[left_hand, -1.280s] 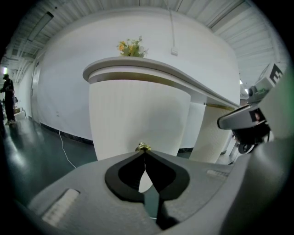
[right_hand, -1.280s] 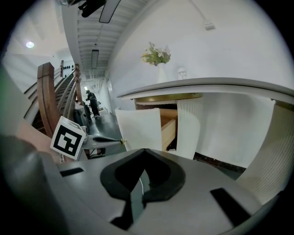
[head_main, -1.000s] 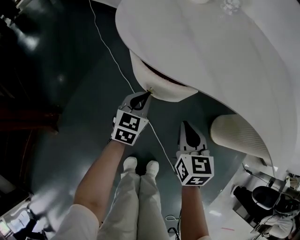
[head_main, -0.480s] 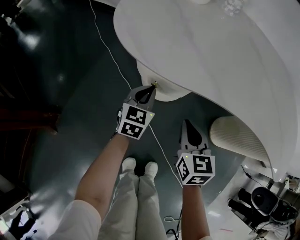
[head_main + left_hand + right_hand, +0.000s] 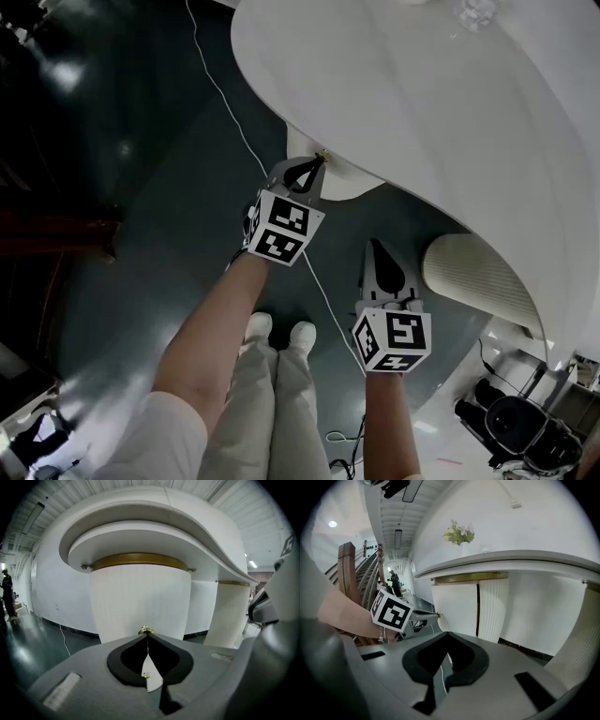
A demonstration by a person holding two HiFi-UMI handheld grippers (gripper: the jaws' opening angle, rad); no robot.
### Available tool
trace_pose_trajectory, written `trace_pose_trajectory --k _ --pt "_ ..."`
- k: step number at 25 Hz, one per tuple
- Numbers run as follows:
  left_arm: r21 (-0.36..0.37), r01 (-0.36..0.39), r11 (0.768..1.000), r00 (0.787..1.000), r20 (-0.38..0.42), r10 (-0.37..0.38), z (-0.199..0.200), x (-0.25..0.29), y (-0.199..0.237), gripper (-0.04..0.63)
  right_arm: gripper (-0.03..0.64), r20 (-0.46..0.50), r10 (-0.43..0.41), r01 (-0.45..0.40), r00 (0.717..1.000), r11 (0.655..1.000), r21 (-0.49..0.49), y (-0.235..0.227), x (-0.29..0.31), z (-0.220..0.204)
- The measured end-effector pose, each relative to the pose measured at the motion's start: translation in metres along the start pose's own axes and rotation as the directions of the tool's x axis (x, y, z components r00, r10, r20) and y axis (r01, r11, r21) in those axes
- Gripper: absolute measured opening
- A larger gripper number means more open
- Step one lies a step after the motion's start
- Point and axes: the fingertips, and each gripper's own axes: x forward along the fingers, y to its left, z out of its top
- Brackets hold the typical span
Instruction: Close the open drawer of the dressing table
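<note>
Left gripper (image 5: 314, 162) jaws together, tips against brass knob (image 5: 146, 630), likely to push drawer (image 5: 345, 183) in | right gripper (image 5: 376, 247) pinched closed, empty, idle below dressing table (image 5: 422, 94)

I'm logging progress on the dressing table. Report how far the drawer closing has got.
Done: the drawer is mostly in; only a curved lip shows past the edge of the tabletop. In hand: the left gripper is shut on the drawer's brass knob. Left: the last bit of travel, then release. The right gripper hangs shut and idle.
</note>
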Motion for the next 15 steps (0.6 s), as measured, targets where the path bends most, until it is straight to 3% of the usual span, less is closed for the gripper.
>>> trace_pose_trajectory --k 15 --pt "0.037 0.060 0.997 0.998 0.025 -0.061 0.005 0.010 0.003 0.018 -0.003 0.018 -0.016 0.016 1.000 1.000 -0.008 -0.001 0.011 0.005"
